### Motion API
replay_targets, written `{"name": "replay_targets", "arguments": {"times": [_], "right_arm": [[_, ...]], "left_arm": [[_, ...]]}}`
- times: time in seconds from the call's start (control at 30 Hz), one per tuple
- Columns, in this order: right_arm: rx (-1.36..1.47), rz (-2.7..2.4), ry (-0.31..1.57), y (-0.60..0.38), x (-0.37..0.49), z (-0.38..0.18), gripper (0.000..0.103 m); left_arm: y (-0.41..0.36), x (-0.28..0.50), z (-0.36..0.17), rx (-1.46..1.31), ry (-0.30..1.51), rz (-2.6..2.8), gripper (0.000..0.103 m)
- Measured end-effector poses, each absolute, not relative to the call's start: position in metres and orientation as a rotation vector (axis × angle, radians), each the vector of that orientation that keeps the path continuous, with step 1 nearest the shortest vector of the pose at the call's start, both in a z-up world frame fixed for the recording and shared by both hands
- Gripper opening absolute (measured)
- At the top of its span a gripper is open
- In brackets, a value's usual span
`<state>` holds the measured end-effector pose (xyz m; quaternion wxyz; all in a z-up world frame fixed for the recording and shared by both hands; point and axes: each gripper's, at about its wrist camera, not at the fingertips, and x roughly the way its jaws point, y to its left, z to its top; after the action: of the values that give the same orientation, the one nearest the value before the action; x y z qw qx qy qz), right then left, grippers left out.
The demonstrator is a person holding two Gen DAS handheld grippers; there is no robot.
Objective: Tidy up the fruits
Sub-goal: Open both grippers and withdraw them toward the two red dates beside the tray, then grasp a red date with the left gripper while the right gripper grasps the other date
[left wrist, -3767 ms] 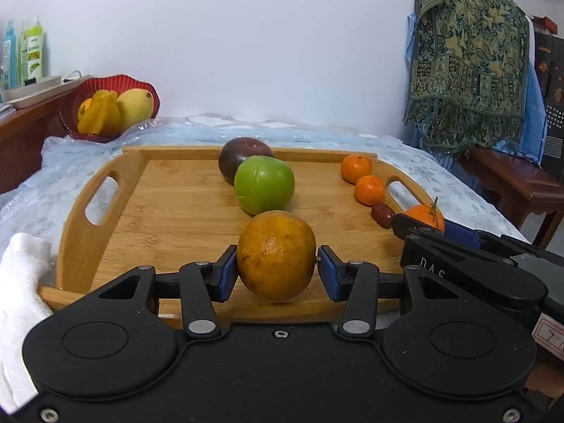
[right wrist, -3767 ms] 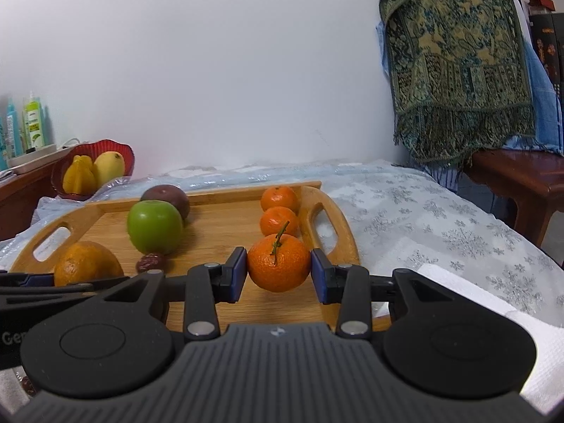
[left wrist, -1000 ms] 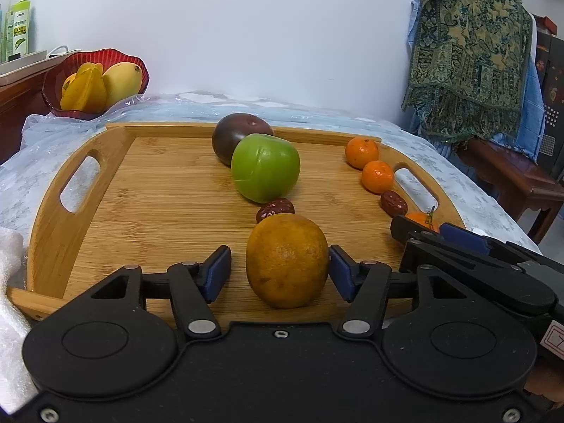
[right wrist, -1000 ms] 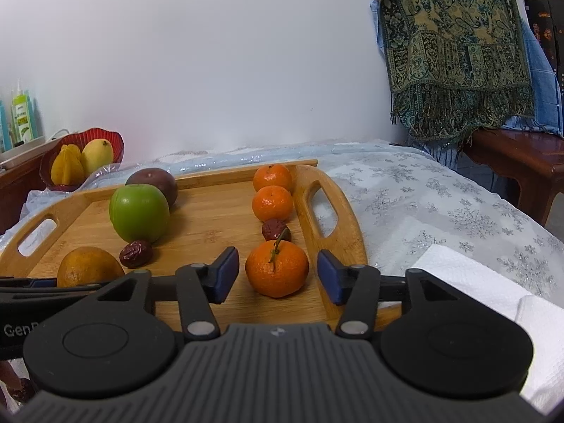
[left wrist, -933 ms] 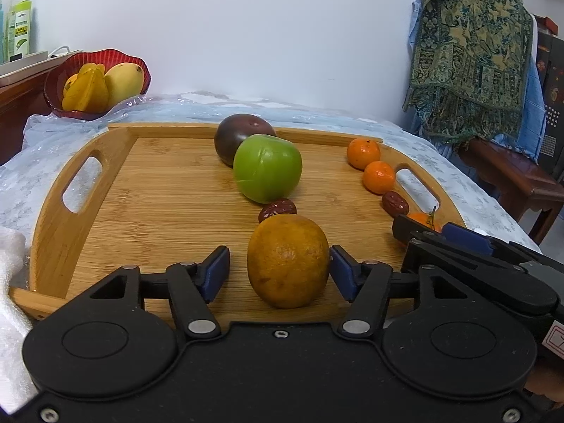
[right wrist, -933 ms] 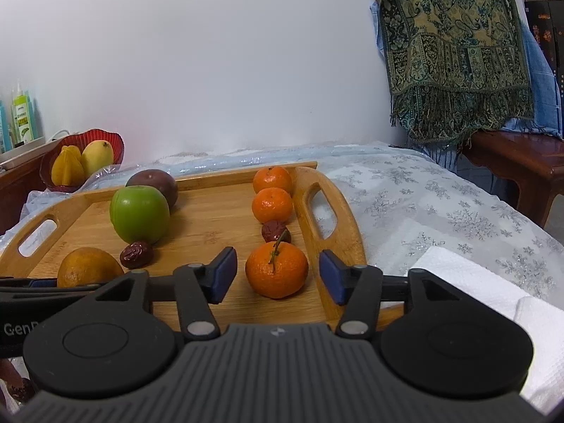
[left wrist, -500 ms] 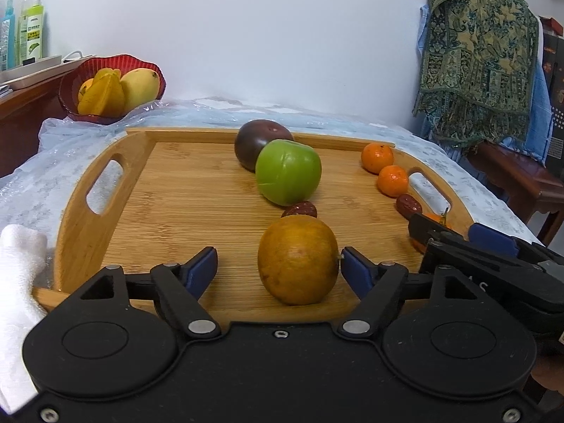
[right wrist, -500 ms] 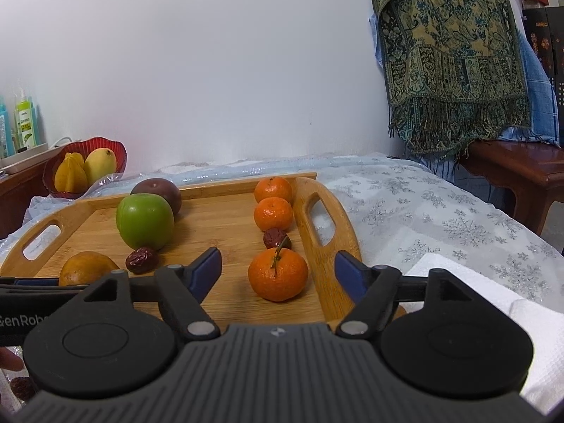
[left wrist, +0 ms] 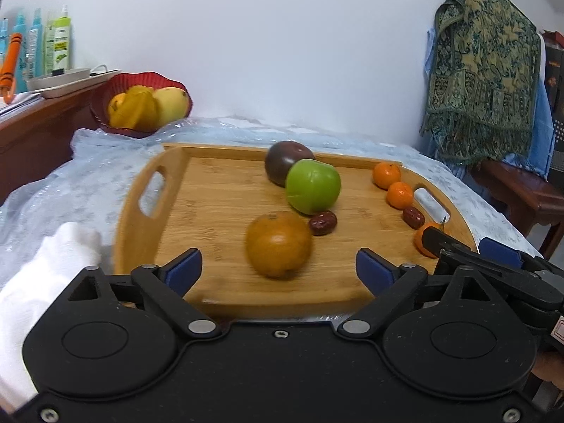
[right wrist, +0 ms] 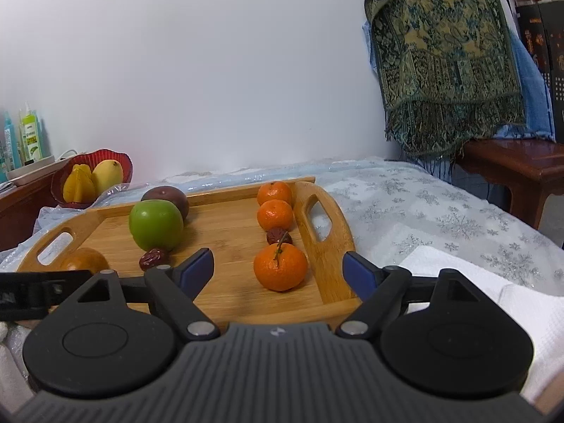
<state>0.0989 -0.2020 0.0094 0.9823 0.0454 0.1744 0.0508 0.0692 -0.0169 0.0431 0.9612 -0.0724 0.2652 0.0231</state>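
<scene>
On the tray [left wrist: 151, 232], we are letting go of two fruits at once: the left claw [left wrist: 278, 269] has just been opening and is now standing wide, clear of the orange [left wrist: 278, 245] sitting free at the near end of the middle row. The right claw [right wrist: 278, 269] has likewise been spreading off the stemmed mandarin [right wrist: 280, 266], which is resting at the near end of the right-hand row, so we are judging both rows extended and both claws free for whatever remains.

Left gripper [left wrist: 278, 269] fingers [left wrist: 183, 271] just spread, orange [left wrist: 278, 243] free on tray [left wrist: 218, 211].
</scene>
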Motion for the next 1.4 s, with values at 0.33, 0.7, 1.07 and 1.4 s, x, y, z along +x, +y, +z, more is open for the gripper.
{"name": "replay_targets", "arguments": {"times": [0.33,0.7,1.07,1.4], "right_arm": [[0.042,0.155,0.335,-0.185,0.068,0.01,0.091],[0.041,0.275,0.359,-0.174,0.036,0.006,0.091],[-0.074,0.415,0.37,-0.14,0.01,0.0,0.084],[-0.087,0.475,0.417,-0.112,0.008,-0.011,0.055]], "left_arm": [[-0.005,0.045,0.049,-0.114,0.505,0.051,0.099],[0.016,0.024,0.046,-0.15,0.532,0.089,0.1],[0.038,0.009,0.045,-0.159,0.611,0.025,0.075],[0.051,0.032,0.041,-0.193,0.683,-0.019,0.038]]}}
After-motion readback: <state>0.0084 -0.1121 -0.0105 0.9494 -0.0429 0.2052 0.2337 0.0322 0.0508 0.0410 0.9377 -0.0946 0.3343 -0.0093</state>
